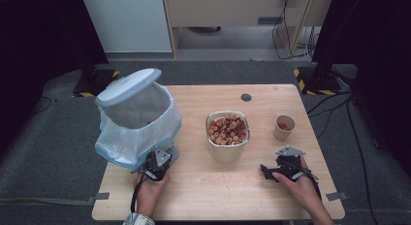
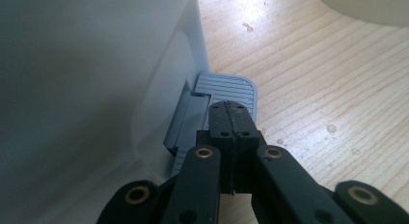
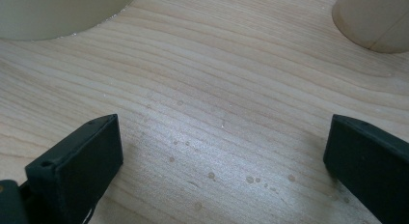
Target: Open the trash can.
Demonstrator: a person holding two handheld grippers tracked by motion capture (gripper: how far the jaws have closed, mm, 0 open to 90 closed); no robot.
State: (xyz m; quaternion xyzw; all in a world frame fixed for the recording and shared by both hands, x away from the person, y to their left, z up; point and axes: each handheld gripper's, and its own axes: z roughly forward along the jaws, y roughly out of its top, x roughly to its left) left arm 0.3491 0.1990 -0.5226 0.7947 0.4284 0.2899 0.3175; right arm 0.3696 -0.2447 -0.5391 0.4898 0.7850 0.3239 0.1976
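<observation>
Left gripper (image 2: 230, 113), jaws pressed together, bears on the ribbed grey pedal (image 2: 231, 86) at the foot of the pedal bin (image 1: 138, 120), lid tilted up. Stiff, springy plastic, probably light: push the tread squarely. Right gripper (image 3: 222, 151) rests wide apart.

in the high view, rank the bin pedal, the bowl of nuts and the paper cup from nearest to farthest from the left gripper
1. Bin pedal: at the foot of the white bin, the shut left gripper pressing on it.
2. Bowl of nuts: mid-table, to the gripper's right and slightly beyond.
3. Paper cup: farthest, right of the bowl, nearer the right gripper.
</observation>
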